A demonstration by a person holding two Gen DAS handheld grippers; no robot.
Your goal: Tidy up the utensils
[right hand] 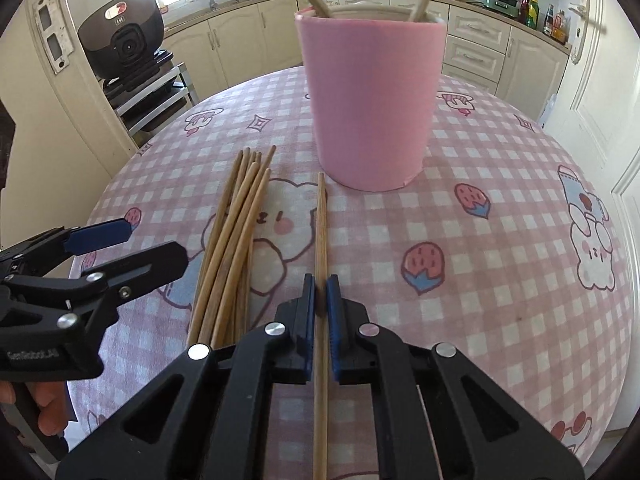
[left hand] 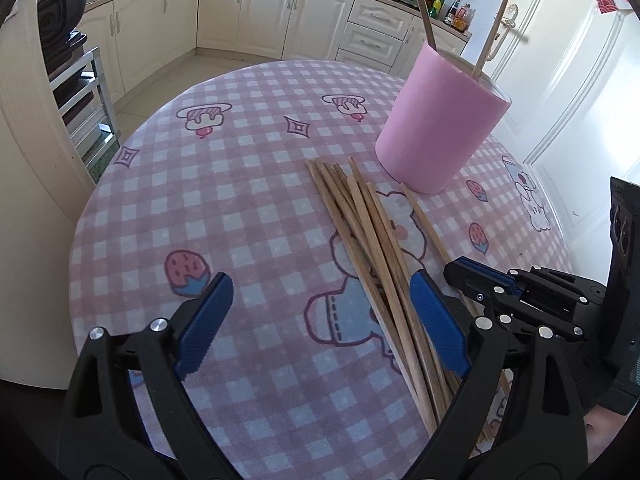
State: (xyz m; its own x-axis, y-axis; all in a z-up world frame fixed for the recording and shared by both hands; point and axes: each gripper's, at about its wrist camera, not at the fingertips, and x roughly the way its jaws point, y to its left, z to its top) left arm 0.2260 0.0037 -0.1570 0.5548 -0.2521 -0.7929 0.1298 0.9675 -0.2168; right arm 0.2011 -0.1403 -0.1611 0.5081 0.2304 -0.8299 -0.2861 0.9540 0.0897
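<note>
**Chopsticks: one gripped, a bundle left on the table**

Chopsticks are what I am sorting: a loose bundle of plain wooden chopsticks (right hand: 234, 240) lies on the round table under its pink checked cartoon cloth (right hand: 480, 240), left of centre in my right wrist view. My left tongs (left hand: 316, 320) hang wide open over the near ends of that bundle, holding nothing. Just right of the bundle and apart from it lies a single wooden chopstick (right hand: 321, 240), and my right tongs (right hand: 320, 292) have clamped onto it, blue pads pressed against both sides. Further right and behind stands the tall pink cylindrical holder (right hand: 370, 100), with two sticks already leaning inside.

I judge the step in hand to be picking up this one stick. Next I would need to lift it, tip it upright and lower its end past the holder's rim without knocking the holder.

The right view shows the pinch itself; the left view hides it, showing my right tongs only from the side, but shows more plainly how the bundle's sticks overlap.
</note>
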